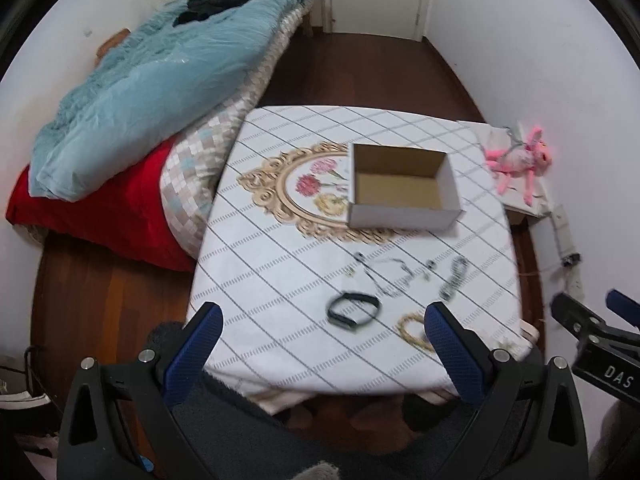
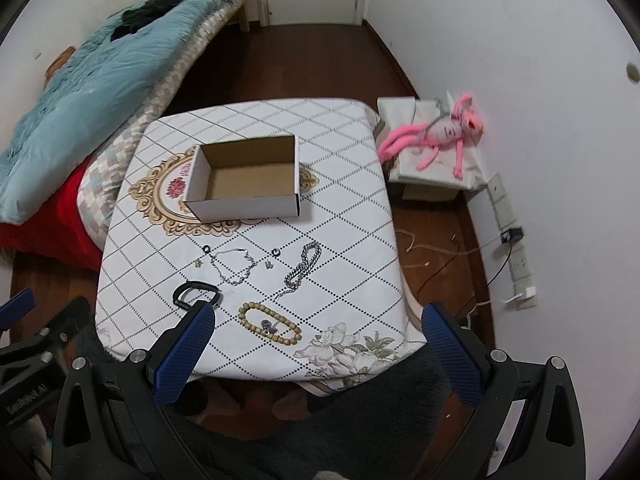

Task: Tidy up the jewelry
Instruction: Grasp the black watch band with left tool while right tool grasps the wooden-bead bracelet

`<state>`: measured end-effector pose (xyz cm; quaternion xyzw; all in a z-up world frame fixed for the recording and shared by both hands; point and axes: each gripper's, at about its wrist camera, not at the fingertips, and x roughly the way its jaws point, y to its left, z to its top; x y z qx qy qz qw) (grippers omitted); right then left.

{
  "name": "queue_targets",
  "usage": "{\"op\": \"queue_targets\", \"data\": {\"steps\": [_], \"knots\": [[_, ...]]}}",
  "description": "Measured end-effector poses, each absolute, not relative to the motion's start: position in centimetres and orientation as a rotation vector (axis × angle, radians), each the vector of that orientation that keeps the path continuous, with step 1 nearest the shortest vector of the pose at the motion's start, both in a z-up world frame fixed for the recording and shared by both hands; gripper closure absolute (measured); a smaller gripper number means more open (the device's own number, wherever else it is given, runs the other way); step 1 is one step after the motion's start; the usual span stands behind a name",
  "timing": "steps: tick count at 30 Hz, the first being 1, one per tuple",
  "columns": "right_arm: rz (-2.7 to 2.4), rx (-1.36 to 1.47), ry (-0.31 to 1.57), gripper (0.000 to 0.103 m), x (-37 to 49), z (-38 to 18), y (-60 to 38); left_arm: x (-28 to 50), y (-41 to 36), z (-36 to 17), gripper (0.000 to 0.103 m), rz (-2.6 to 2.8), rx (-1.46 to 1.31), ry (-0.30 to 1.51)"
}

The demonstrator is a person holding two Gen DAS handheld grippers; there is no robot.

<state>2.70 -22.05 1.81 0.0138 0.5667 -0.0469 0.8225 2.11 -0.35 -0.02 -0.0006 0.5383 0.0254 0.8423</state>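
One box point(image 2: 244, 178), two bracelets point(image 2: 269, 323), two chains point(image 2: 303, 265)

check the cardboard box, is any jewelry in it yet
No, the cardboard box shows only its bare brown floor.

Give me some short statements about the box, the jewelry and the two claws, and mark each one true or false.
1. The cardboard box holds nothing. True.
2. The wooden bead bracelet lies inside the box. False: it lies on the tablecloth, near the front edge.
3. The left claw is shut on the black band. False: it is open and holds nothing.
4. The right claw is open. True.
5. The silver chain lies outside the box. True.
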Motion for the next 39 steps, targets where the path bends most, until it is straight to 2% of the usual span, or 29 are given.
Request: {"op": "queue_targets", "data": {"steps": [8,10,13,18,22,25,28,30,31,32,33,34,35,36,37,39], "knots": [[-0.112,0.035,1.331,0.0,6.0,-7.4,-22.9,6.0,0.4,-8.4,0.001,0.07,0.046,1.23],[-0.103,0.028,1.381,0.004,6.4,-10.2,-22.8,6.7,0.4,-10.8,0.001,0.055,0.047,1.272],[-0.084,0.043,1.45,0.01,6.6,-13.7,-22.7,7.5,0.4,-13.6,0.003,0.043,0.048,1.323],[-0.069,0.094,1.552,0.027,6.2,-19.2,-22.7,7.9,0.7,-17.5,0.02,0.038,0.031,1.405],[-0.053,0.134,1.605,0.037,5.8,-21.9,-22.6,7.9,1.2,-19.4,0.02,0.033,-0.004,1.445],[-0.048,0.123,1.616,0.049,5.4,-23.1,-22.3,7.9,1.5,-20.2,0.02,0.031,-0.023,1.455],[-0.052,0.069,1.588,0.054,5.2,-23.2,-21.6,8.0,1.6,-20.9,0.021,0.022,-0.041,1.465],[-0.054,0.034,1.566,0.056,4.9,-23.0,-21.2,8.1,1.4,-21.2,0.035,0.024,-0.032,1.462],[-0.048,0.028,1.547,0.057,4.7,-22.8,-21.0,8.1,1.3,-21.5,0.05,0.018,-0.025,1.465],[-0.046,0.025,1.535,0.059,4.5,-22.7,-20.9,8.2,1.2,-21.6,0.053,0.011,-0.02,1.462],[-0.043,0.022,1.526,0.063,4.3,-22.6,-20.8,8.1,1.0,-21.5,0.064,0.008,-0.002,1.444],[-0.04,0.017,1.513,0.066,4.0,-22.4,-20.7,8.0,0.8,-21.4,0.08,-0.005,0.005,1.433],[-0.039,0.015,1.504,0.075,4.0,-22.3,-20.6,7.9,0.6,-21.4,0.087,-0.019,0.015,1.425],[-0.039,0.012,1.495,0.086,3.8,-22.2,-20.6,7.8,0.4,-21.4,0.094,-0.019,0.029,1.422],[-0.04,0.01,1.491,0.091,3.6,-22.1,-20.6,7.7,0.3,-21.4,0.096,-0.019,0.044,1.415],[-0.044,0.018,1.487,0.093,3.6,-21.9,-20.4,7.4,0.2,-21.4,0.097,-0.021,0.055,1.408]]}}
